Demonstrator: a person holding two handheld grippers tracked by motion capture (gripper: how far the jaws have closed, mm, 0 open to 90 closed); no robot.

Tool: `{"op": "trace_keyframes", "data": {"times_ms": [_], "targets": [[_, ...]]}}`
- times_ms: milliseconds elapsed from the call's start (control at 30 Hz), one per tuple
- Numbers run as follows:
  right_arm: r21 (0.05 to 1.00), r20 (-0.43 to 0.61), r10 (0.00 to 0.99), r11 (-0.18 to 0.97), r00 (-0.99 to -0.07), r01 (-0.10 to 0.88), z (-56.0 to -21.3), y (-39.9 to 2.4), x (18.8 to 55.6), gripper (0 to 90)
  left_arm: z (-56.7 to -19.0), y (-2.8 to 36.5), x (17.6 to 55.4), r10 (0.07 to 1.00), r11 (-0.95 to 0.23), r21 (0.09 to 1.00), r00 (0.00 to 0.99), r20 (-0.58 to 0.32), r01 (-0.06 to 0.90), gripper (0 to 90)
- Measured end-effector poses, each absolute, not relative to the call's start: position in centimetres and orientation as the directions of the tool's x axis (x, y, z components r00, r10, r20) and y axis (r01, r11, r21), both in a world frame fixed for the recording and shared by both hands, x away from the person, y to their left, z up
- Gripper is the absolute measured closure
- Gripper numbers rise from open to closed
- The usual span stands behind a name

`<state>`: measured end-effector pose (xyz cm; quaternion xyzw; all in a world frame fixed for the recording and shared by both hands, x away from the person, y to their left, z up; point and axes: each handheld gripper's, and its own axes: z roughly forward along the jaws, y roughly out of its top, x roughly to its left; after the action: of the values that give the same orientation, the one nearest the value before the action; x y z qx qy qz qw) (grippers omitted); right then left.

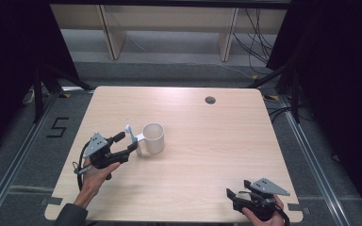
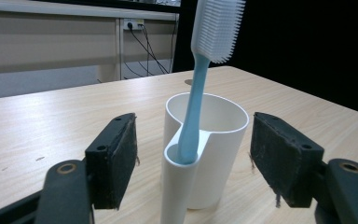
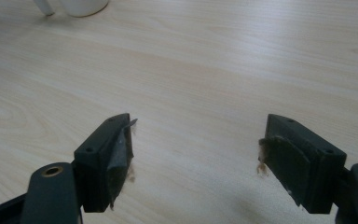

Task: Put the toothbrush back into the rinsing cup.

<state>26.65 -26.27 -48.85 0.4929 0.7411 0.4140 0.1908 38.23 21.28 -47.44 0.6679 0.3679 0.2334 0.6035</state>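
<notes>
While my left hand-held gripper (image 2: 193, 158) stands wide around the white holder (image 2: 205, 154) at centre frame, its pads clear of it, the blue toothbrush (image 2: 193, 107) sits upright in the holder's side slot. My right hand-held gripper (image 3: 196, 158) gapes empty over the bench (image 3: 214, 70).

Matt white plastic cup (image 2: 205, 140), smooth blue plastic toothbrush (image 2: 200, 79) with white bristles, pale wood-grain table (image 1: 207, 188), worn rough black gripper pads (image 3: 121, 158).

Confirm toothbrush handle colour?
Light blue handle, white bristle head; the toothbrush stands in the white cup's side slot. Clearest in the left gripper view.
</notes>
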Motion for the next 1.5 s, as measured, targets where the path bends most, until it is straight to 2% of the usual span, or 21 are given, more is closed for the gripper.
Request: {"op": "trace_keyframes", "data": {"times_ms": [367,733,833,1500], "targets": [[0.802,0.131,0.888,0.166,-0.440,0.574,-48.8,-26.3,26.7,24.9,-46.9,21.3,37.5,0.760,0.027,0.967,0.624,-0.184,0.252,16.2],[0.802,0.129,0.889,0.167,-0.439,0.574,-48.8,-26.3,26.6,24.9,-46.2,21.6,36.6,0.765,0.018,0.961,0.615,-0.191,0.275,16.2],[0.799,0.155,0.884,0.150,-0.441,0.582,-48.8,-26.3,26.6,24.9,-46.1,21.6,36.3,0.767,0.009,0.957,0.611,-0.193,0.291,16.2],[0.792,0.152,0.889,0.153,-0.432,0.592,-48.7,-26.3,26.5,24.9,-45.6,21.6,33.3,0.732,-0.057,0.938,0.653,-0.194,0.342,16.2]]}}
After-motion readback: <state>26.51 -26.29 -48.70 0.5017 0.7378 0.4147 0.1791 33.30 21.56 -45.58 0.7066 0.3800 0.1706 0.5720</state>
